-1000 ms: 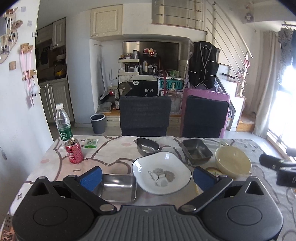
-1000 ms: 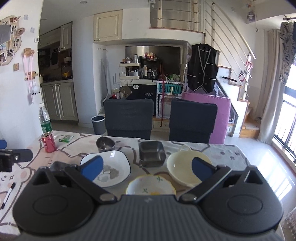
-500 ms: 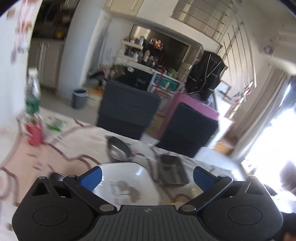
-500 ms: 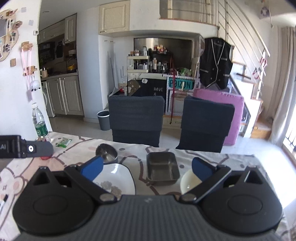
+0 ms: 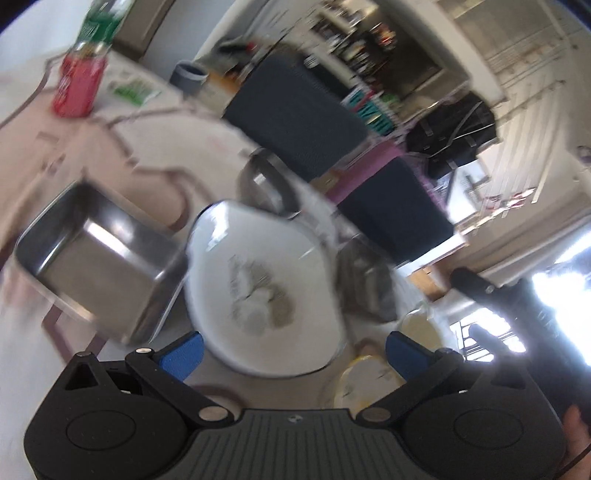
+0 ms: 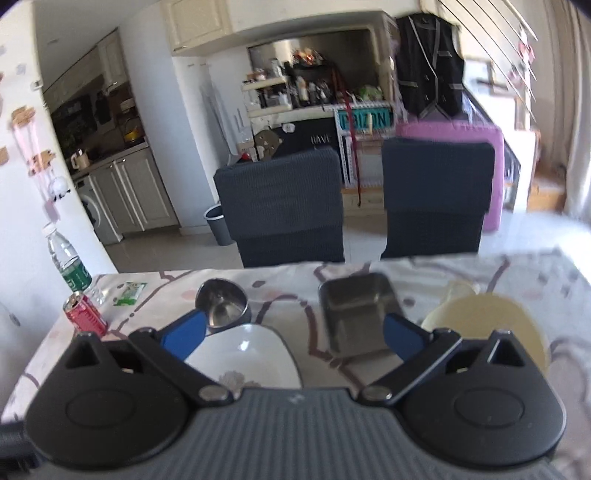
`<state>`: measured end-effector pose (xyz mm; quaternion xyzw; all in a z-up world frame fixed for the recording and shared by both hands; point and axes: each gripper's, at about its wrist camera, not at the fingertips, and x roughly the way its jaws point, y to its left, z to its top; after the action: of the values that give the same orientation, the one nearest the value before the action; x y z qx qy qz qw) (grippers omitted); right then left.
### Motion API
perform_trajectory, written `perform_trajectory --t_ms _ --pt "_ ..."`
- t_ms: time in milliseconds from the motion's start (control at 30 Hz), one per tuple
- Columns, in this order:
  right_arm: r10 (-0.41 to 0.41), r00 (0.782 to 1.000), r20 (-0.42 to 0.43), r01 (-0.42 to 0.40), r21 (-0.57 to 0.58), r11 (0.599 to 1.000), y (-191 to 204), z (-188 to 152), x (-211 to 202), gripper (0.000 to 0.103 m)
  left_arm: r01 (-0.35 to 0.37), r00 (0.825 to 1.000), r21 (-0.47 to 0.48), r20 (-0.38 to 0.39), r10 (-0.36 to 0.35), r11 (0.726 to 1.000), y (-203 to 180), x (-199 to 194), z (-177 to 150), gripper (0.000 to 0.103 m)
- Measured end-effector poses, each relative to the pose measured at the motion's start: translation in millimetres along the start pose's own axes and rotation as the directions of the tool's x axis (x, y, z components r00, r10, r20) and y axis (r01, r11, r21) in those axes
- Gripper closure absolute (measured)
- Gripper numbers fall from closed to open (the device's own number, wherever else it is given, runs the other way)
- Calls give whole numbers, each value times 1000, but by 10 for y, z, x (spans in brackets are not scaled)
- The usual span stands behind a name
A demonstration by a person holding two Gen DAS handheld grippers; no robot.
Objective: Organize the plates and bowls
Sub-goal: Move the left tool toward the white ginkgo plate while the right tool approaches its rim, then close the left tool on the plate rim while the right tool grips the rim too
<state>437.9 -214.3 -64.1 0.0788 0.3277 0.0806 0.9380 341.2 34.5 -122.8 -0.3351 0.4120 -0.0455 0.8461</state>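
The left wrist view is tilted and heavily smeared by motion, so edges are hard to read. In it, a red can (image 5: 79, 86) is seen at 10 o'clock, with a green-labelled bottle (image 5: 105, 20) behind it cut off by the frame edge. A square steel tray (image 5: 99, 258) lies at 9 o'clock on the worktop (image 5: 110, 158), just beside a white plate (image 5: 262, 291) at centre; whether they touch cannot be told. A round steel bowl (image 5: 266, 188) is partly hidden behind the plate. The left tool (image 5: 291, 350) is held with its jaws spread wide, nothing between them. A small yellow bowl (image 5: 364, 384) at 5 o'clock is half covered by the tool body. In the right wrist view, the plate (image 6: 243, 354) is cut off below by the right tool (image 6: 293, 332), which is likewise spread wide and empty. A second steel tray (image 6: 358, 314) sits at centre, and a cream bowl (image 6: 491, 325) at 3 o'clock is partly masked by a blue pad (image 6: 404, 338).
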Motion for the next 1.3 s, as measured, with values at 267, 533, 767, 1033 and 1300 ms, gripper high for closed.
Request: perform_trajectory --t_ms 267,533,767,1033,1300 --pt "-36 996 -87 38 24 999 -29 -252 374 0 -31 995 -18 -96 29 999 193 337 -22 0" --pt "2 988 -155 13 98 995 -218 -413 560 0 -122 992 23 -38 122 992 203 506 10 5" --pt "59 984 -170 -38 122 992 -248 -472 694 7 -143 990 107 11 143 984 142 598 96 11" --pt "113 972 -206 -85 140 986 -241 -500 828 38 -189 981 135 60 182 973 206 626 217 15" --pt "101 969 -225 -73 127 989 -231 -538 921 60 -230 972 127 85 220 965 287 625 344 19"
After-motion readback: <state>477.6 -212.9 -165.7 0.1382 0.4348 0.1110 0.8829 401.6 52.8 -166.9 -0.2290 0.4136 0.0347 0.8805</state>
